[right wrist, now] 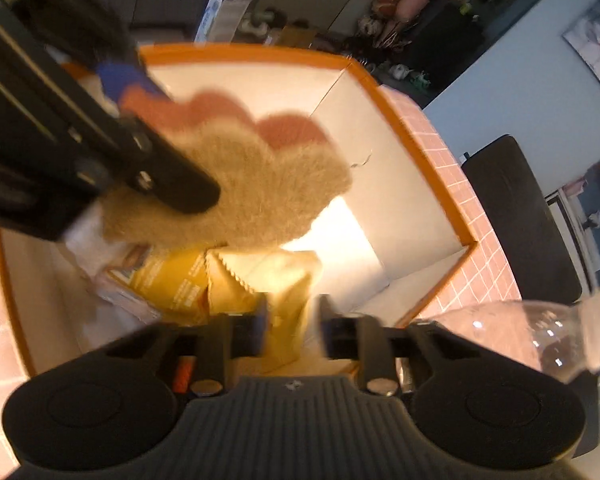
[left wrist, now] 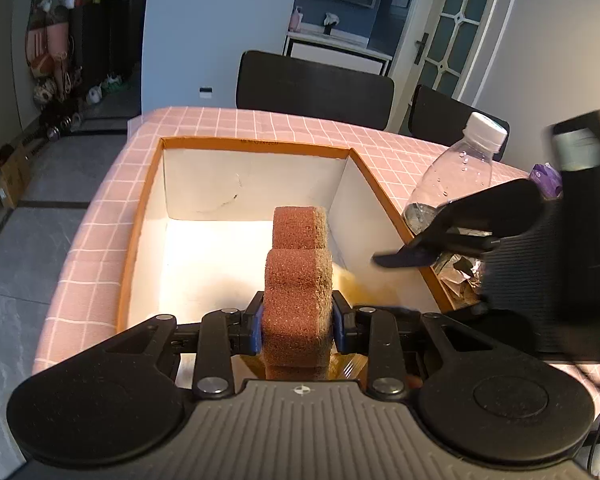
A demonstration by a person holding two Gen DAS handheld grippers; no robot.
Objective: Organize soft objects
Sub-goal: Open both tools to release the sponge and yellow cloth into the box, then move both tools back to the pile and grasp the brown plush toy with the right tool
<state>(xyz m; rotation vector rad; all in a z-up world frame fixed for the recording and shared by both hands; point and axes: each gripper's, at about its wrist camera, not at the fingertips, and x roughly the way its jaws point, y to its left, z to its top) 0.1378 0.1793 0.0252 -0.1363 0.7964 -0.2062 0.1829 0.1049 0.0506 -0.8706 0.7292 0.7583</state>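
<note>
My left gripper (left wrist: 299,324) is shut on a brown scalloped sponge (left wrist: 298,292) with a tan scouring side, held upright over the open orange-rimmed white box (left wrist: 260,145). The sponge also shows in the right wrist view (right wrist: 256,184), above the box (right wrist: 416,144). My right gripper (right wrist: 293,324) is open over the box's near side, its fingers either side of a yellow packet (right wrist: 284,280) lying in the box, not gripping it. The right gripper's body (left wrist: 540,240) hangs over the box's right edge in the left wrist view.
The box sits on a pink checked tablecloth (left wrist: 112,208). A clear plastic bottle (left wrist: 456,168) with a white cap stands right of the box; it also shows in the right wrist view (right wrist: 540,336). Crumpled wrappers (left wrist: 460,276) lie beside it. Two black chairs (left wrist: 316,84) stand behind the table.
</note>
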